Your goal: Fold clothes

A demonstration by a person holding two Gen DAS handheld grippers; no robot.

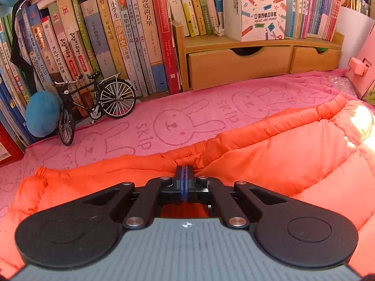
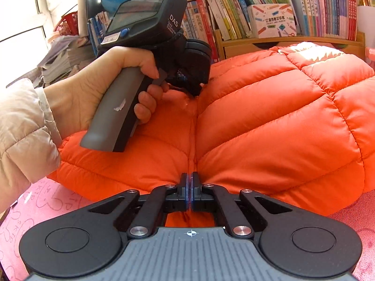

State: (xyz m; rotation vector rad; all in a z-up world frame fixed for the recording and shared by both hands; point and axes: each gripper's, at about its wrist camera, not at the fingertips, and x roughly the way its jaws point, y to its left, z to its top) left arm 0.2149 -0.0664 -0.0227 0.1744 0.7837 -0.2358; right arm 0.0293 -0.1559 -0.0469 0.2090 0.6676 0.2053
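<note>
Left wrist view: the left gripper (image 1: 184, 169) has its fingers pressed together, pinching a fold at the far edge of the orange puffer jacket (image 1: 269, 164). The jacket lies on a pink bunny-print cloth (image 1: 178, 121) that covers the desk. Along the desk's back edge stand a row of books (image 1: 121, 37), a small model bicycle (image 1: 93, 103) and a wooden drawer shelf (image 1: 239, 65) with a printed box (image 1: 255, 15) on top.

Right wrist view: the right gripper (image 2: 189, 180) is closed too, its fingers nipping the jacket's near edge at the centre seam — the quilted panels bulge on either side. Further back, a hand (image 2: 112, 86) in a pale sleeve (image 2: 23, 131) holds the other gripper, its tip down on the jacket near the seam.
</note>
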